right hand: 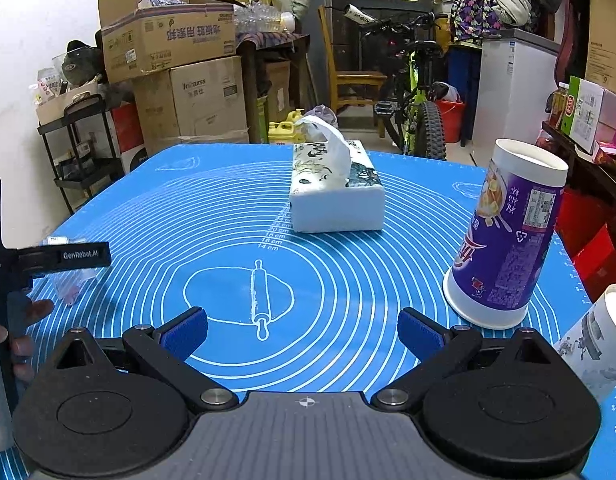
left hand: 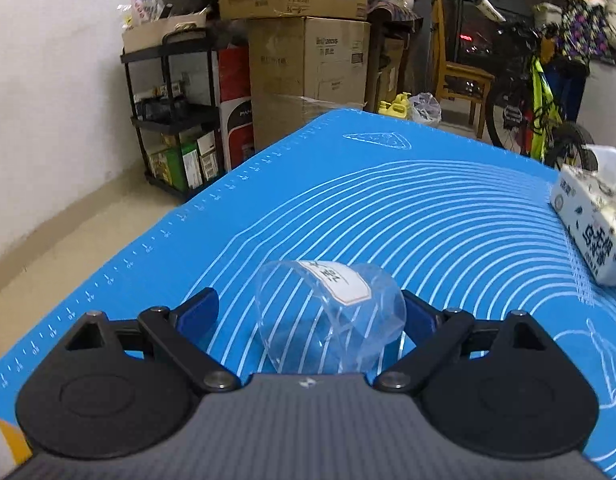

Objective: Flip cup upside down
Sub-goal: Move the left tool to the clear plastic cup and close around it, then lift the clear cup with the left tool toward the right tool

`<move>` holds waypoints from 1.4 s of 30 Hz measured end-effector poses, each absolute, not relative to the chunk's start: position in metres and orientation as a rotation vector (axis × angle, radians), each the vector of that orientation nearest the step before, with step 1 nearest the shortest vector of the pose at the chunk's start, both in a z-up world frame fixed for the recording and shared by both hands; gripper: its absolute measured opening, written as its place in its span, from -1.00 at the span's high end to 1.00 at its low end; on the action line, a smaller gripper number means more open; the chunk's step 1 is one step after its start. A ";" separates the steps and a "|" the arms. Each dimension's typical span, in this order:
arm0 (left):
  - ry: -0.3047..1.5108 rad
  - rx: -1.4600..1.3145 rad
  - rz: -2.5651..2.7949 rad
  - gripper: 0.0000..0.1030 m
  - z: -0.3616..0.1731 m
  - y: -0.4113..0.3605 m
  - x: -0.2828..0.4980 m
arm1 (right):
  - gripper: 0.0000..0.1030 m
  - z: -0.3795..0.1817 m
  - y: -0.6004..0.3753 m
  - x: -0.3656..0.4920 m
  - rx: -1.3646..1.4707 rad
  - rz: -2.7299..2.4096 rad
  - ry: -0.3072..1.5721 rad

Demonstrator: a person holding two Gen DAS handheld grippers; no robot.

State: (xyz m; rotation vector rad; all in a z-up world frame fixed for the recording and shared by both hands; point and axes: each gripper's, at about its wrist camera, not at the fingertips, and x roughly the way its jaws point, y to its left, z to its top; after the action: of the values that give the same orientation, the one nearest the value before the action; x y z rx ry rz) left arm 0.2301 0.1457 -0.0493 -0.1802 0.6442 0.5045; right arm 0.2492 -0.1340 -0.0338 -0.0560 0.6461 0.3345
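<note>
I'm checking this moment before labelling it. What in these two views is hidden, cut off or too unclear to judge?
- Left wrist view: the clear cup lies between the left gripper fingers; its near end is hidden by the gripper body, so contact is unclear.
- Right wrist view: the same cup is a faint blur behind the left gripper.
- Right wrist view: a paper roll is cut by the right edge.

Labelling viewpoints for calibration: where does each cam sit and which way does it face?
Left wrist: rides the left tongs, looks forward and down over the blue mat; its open blue pads flank a clear plastic cup.
Right wrist: rides the right tongs, open and empty, facing the tissue box and purple paper cup; the left tongs show at its left edge.
Shared: mat, tissue box, cardboard boxes, bicycle.
</note>
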 end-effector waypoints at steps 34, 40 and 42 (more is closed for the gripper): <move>0.634 -0.154 0.387 -0.39 -0.022 0.085 0.187 | -0.96 -0.028 -0.167 0.224 -0.021 0.301 0.645; 0.650 -0.150 0.343 -0.39 -0.021 0.046 0.158 | -0.96 -0.026 -0.196 0.198 -0.016 0.267 0.661; 0.668 -0.167 0.321 -0.39 -0.022 0.033 0.148 | -0.96 -0.028 -0.207 0.190 -0.017 0.250 0.667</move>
State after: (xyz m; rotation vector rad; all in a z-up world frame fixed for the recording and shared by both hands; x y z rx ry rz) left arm 0.1484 0.0332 -0.0221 -0.1670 0.6677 0.3214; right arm 0.1897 -0.2067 -0.0275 -0.0166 0.6668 0.2504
